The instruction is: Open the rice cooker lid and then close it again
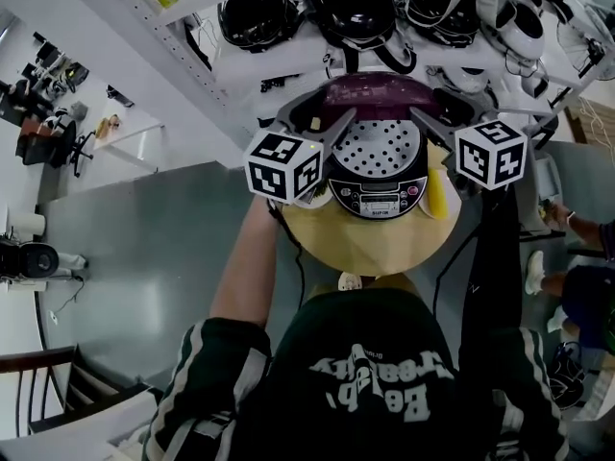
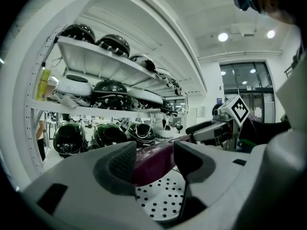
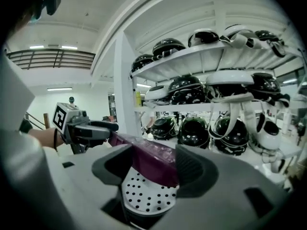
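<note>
A small round wooden desk (image 1: 384, 248) stands on a grey floor (image 1: 144, 248). Behind it are white shelves (image 2: 110, 66) loaded with dark and white helmets (image 1: 356, 8), and the room around is bright, with ceiling lights.

The rice cooker (image 1: 380, 198) sits at the middle of the desk, its control panel facing the person. Its purple lid (image 1: 380, 94) is raised at the back, so the white perforated inner plate (image 1: 377, 147) shows just above the panel.

The left tongs (image 2: 154, 159) reach the lid's left end. They are spread wide, with the purple rim between the pads and the dotted plate below them; they are not squeezing it. The right tongs (image 3: 153, 164) mirror this at the lid's right end, also spread wide around the rim, which lies close against one pad. Each gripper view shows the other gripper across the lid.
</note>
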Motion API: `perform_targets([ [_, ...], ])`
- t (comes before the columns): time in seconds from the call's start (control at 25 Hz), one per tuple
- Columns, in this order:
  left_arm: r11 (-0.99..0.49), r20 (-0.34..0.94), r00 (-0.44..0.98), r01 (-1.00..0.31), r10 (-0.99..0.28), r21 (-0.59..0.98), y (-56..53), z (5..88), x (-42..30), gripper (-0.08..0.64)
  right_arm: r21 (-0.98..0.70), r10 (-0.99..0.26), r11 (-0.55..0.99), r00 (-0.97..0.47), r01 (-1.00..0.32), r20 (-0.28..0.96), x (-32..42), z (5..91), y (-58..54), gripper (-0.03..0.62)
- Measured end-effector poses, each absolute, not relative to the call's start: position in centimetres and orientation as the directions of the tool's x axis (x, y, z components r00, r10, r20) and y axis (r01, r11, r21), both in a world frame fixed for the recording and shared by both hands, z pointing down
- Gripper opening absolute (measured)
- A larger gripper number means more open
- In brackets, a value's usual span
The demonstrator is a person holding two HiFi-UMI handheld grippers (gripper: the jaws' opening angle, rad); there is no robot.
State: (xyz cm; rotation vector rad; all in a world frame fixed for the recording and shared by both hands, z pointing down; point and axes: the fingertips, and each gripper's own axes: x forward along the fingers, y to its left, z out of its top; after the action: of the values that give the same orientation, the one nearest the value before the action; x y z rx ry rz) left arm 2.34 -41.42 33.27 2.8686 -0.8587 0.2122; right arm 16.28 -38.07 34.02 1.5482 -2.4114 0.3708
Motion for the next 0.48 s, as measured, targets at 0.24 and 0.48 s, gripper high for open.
perform_targets([
  [0.24, -0.837, 0.226, 0.835, -0.535, -0.502, 0.117, -38.4, 36.8, 1.9, 0.247, -0.097, -0.824, 0.409, -0.413, -0.907, 0.387, 14.3, 37.2, -35.1, 0.282],
  [0.48, -0.837, 0.254, 0.838, -0.527, -0.482, 0.148, -36.5, 39.4, 1.9, 0.247, -0.136, -0.808, 0.406, -0.424, -0.904, 0.408, 12.8, 39.4, -33.5, 0.287],
])
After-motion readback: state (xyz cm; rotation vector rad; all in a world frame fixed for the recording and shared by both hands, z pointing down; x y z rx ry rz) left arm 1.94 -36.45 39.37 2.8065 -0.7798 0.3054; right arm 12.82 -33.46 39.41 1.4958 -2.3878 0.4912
